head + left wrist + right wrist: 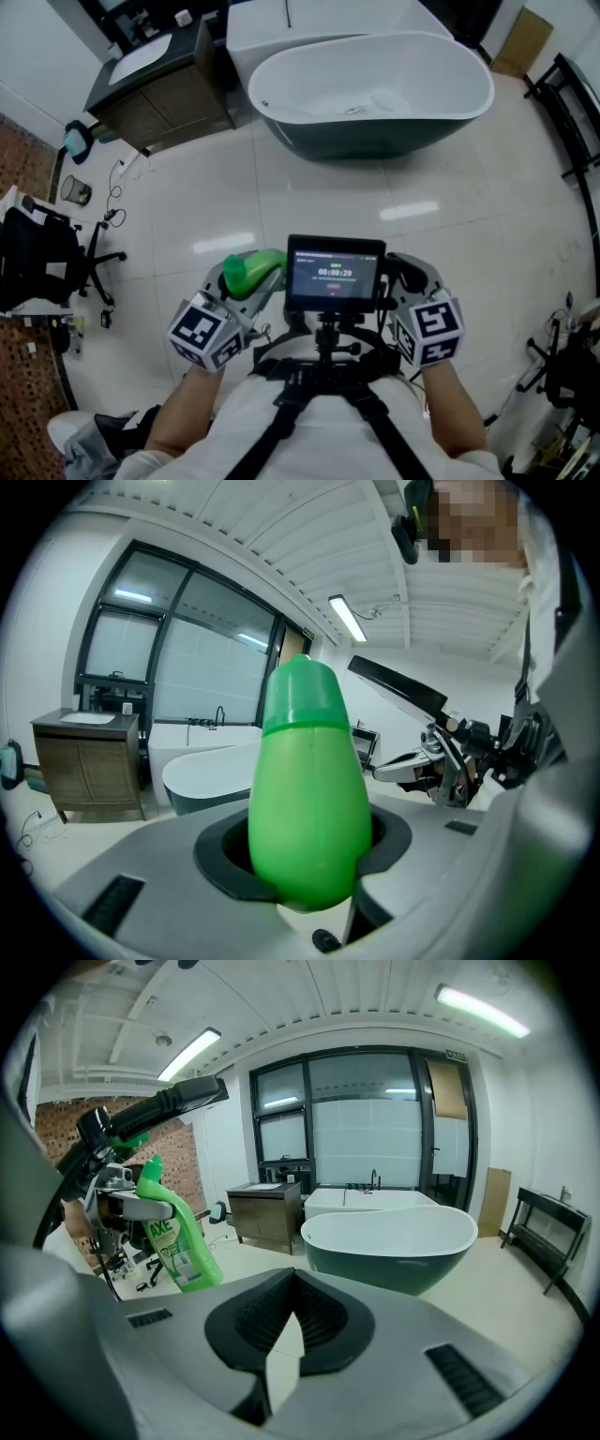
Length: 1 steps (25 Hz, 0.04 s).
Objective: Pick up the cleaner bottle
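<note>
The left hand-held gripper [246, 292] is clamped on the green cleaner bottle [309, 799], its jaws pressing the bottle's body from both sides. The bottle is lifted clear of the floor [422, 206], close in front of the person and just left of the small screen [335, 274]. The right hand-held gripper [289, 1321] is closed with nothing between its jaws, level with the left one. A bathtub [375, 94] stands farther off, with a cabinet [159, 103] at its left end.

The cleaner bottle [248, 272] is held in the left claw [251, 287], just left of the screen [335, 274]; the right claw [411, 272] is placed at the screen's right. Farther ahead, the bathtub [469, 73] is set on the floor [450, 216], with the cabinet [164, 108] to its left.
</note>
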{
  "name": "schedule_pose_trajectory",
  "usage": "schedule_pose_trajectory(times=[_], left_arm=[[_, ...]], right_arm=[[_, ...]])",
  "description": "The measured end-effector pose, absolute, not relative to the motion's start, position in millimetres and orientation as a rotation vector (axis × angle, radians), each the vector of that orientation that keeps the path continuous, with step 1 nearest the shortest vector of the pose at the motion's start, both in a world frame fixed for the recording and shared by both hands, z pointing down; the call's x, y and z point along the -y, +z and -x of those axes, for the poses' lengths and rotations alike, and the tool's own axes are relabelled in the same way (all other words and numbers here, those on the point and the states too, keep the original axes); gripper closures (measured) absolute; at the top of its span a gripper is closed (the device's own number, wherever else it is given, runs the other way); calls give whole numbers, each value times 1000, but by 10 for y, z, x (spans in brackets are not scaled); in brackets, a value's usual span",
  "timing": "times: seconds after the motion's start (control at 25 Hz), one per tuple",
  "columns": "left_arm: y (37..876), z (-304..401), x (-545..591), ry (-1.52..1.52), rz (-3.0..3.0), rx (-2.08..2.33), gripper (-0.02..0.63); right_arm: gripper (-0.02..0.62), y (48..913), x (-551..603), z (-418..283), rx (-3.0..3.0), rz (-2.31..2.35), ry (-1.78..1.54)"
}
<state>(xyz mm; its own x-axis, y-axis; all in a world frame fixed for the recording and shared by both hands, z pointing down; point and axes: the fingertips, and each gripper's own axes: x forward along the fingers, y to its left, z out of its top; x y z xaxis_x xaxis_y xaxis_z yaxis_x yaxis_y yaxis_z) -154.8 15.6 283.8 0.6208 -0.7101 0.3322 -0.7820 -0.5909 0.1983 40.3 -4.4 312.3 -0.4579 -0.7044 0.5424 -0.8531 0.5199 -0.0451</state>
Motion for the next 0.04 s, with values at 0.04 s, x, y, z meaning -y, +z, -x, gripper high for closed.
schedule_pose_trajectory(times=[0.04], left_arm=[[2838,1554,-154,310,-2524,1205,440]], right_arm=[[591,3124,41,-399,2301,-1270,430]])
